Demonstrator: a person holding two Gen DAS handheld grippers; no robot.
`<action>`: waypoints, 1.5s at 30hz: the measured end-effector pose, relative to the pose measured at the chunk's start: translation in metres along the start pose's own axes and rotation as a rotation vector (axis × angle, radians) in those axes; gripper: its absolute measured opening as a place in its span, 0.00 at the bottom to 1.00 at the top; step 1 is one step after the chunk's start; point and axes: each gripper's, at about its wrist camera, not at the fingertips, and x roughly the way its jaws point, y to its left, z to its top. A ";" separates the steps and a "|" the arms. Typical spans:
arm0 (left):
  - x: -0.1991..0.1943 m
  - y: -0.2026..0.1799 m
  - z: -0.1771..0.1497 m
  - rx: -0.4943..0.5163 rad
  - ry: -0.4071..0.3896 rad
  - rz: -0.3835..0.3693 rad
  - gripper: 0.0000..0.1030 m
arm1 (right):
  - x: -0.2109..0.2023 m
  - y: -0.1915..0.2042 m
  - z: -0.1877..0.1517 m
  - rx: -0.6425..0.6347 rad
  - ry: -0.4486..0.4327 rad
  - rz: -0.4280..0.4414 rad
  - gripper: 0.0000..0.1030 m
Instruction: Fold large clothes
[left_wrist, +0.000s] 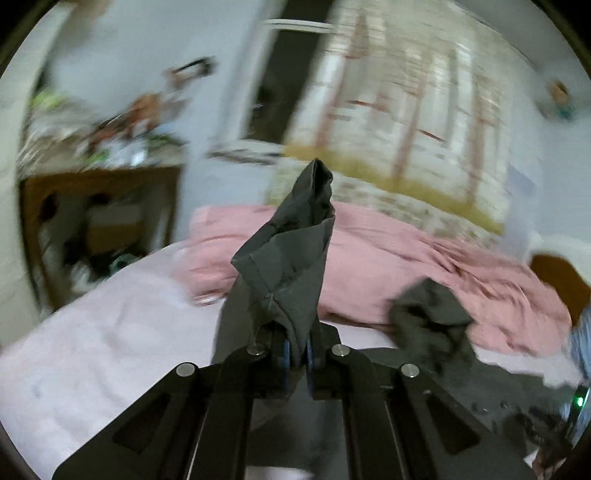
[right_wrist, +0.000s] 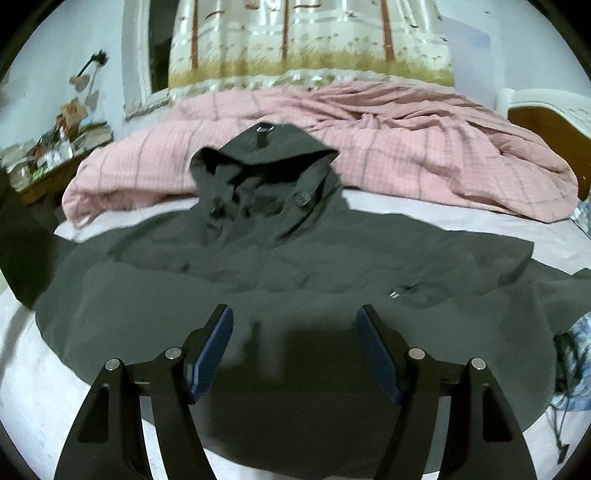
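- The bed sheet (right_wrist: 22, 354), pale lilac, fills the lower part of your right wrist view and carries everything else; in your left wrist view it spreads from 7 to 9 o'clock, blurred.
- The pink checked quilt (right_wrist: 406, 147) lies bunched across the far side of the bed, running from 10 to 3 o'clock in your right view, just behind the jacket's hood.
- The dark grey jacket (right_wrist: 295, 266) lies spread flat on the sheet, front up, taking the whole centre of your right view. One side reaches toward 9 o'clock, the other toward 3 o'clock.
- The curtain (right_wrist: 310, 40), cream with brown stems and a yellow grass band, hangs behind the quilt at 12 o'clock.
- The hood (right_wrist: 266, 162) sits at the jacket's top, just above the centre of your right view, its far edge touching the quilt. In your left view it shows as a dark crumpled lump near 4 o'clock.
- Your right gripper (right_wrist: 294, 347) hangs over the jacket's lower part at 6 o'clock, released: its blue pads (right_wrist: 212, 354) stand well apart with nothing pinched between them.
- Your left gripper (left_wrist: 298, 354) is clenched on a piece of the jacket. The cloth rises from between the closed fingers as a tall, folded peak toward 12 o'clock, a stitched hem edge showing on its left side.
- A cluttered wooden side table (left_wrist: 103, 177) stands beyond the bed at 9 o'clock in your left view, too blurred to name its contents.
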 end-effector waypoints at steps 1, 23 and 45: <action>0.002 -0.032 0.002 0.036 0.000 -0.024 0.05 | -0.006 -0.008 0.005 0.017 -0.017 -0.004 0.69; 0.082 -0.293 -0.170 0.135 0.471 -0.399 0.15 | -0.053 -0.159 0.034 0.297 -0.138 -0.138 0.69; 0.084 -0.131 -0.153 -0.007 0.305 -0.050 0.68 | 0.055 -0.042 -0.013 0.187 0.224 0.365 0.49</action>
